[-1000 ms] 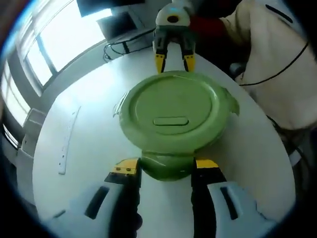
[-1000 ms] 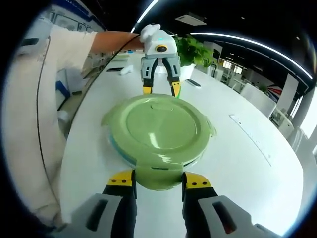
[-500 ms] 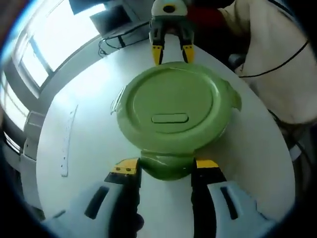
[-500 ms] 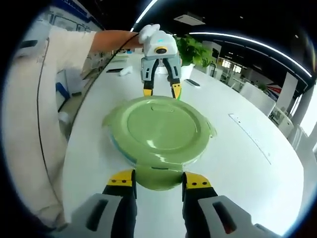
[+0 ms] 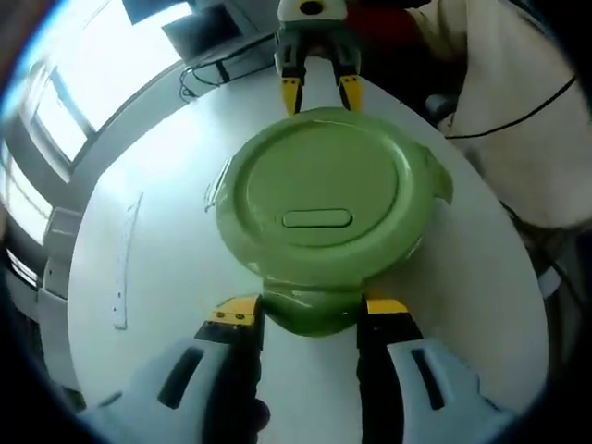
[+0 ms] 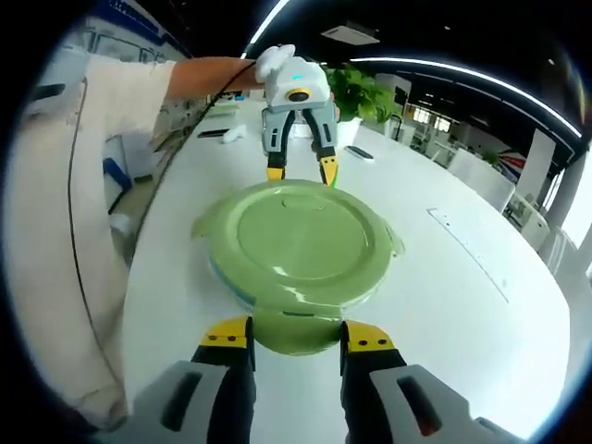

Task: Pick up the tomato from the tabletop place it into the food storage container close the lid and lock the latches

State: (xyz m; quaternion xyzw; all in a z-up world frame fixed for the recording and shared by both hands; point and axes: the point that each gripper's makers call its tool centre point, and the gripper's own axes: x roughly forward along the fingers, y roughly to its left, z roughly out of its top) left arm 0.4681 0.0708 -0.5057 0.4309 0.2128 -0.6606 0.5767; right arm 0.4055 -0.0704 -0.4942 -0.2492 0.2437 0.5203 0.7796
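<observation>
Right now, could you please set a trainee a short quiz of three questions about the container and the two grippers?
1. True or false: the green lid sits on the container.
2. What lies between the tips of the left gripper? A) a tomato B) a green latch tab C) nothing
3. On which side of the lid does the right gripper stand, seen from the left gripper view: near or far?

Key: 1 true; 2 B; 3 far.
</observation>
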